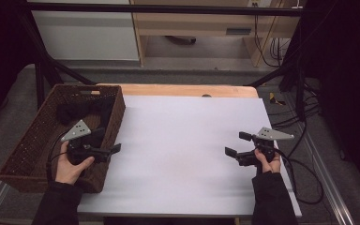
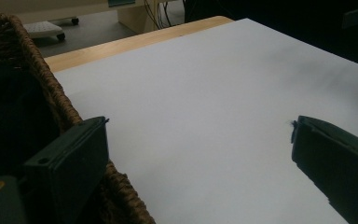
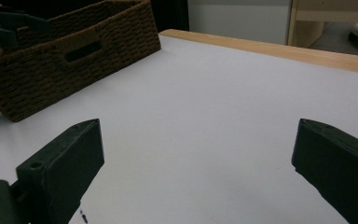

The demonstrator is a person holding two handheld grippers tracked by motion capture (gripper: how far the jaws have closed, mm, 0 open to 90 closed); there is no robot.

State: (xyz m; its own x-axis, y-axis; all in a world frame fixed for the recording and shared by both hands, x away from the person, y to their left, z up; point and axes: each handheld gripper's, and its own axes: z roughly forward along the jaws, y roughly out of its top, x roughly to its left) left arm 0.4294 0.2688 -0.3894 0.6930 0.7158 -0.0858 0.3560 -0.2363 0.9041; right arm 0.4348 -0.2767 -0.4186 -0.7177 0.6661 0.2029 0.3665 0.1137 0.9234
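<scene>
Left gripper [image 1: 115, 149] wide beside basket [image 1: 37, 136]; right gripper [image 1: 236, 144] wide over white sheet [image 1: 183, 140].

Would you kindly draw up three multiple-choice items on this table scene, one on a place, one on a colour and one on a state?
1. Where does the wicker basket stand?
A. at the table's left edge
B. at the table's right edge
C. in the middle of the white sheet

2. What colour is the cloth lying in the basket?
A. white
B. black
C. red

3. How do the jaws of the right gripper stand?
A. shut on the cloth
B. shut on nothing
C. open and empty

Answers: 1 A, the high view shows the basket by the left gripper, beside the white sheet. 2 B, a dark bundle lies at the basket's far end. 3 C, the right gripper view shows wide-set jaws with bare sheet between.
</scene>
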